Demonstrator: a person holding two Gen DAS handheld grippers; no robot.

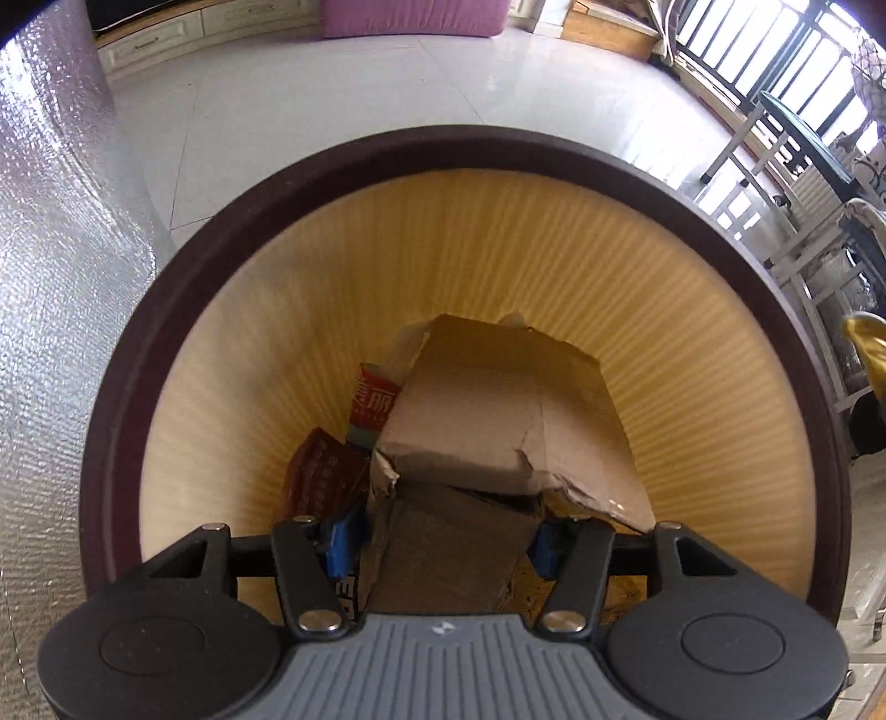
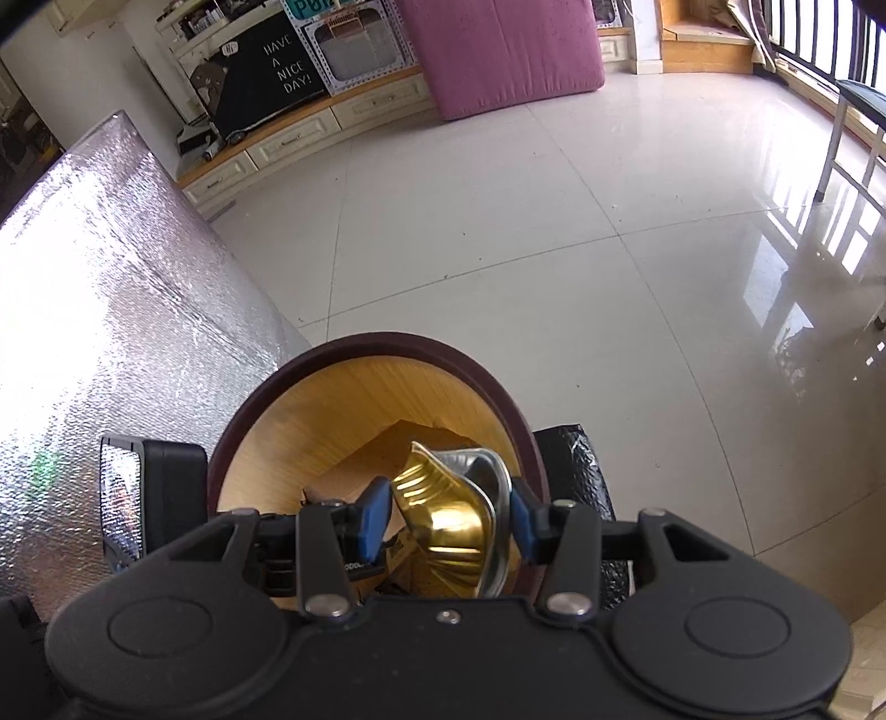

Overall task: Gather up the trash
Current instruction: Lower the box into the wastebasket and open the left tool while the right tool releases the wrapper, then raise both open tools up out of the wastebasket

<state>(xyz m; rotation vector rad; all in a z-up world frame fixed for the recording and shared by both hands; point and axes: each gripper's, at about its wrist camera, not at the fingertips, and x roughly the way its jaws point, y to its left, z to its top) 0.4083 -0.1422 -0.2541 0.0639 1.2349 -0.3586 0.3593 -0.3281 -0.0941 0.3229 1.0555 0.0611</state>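
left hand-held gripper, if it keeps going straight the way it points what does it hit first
Probably the cardboard box already lying in the bin. The left hand-held gripper holds a cardboard piece pointing down into the bin, so that piece would likely touch first; depth is unclear.

bin [image 1: 183, 310]: dark brown rim, yellow inside with thin stripes | cardboard box [image 1: 498, 410]: plain brown | wrapper [image 1: 324, 471]: dark red | packet [image 1: 374, 404]: red with white letters | foil cup [image 2: 448, 515]: shiny gold outside, silver inside | floor [image 2: 554, 232]: white tiles | mattress [image 2: 498, 50]: purple | left tongs [image 1: 440, 545] and right tongs [image 2: 446, 518]: black with blue pads
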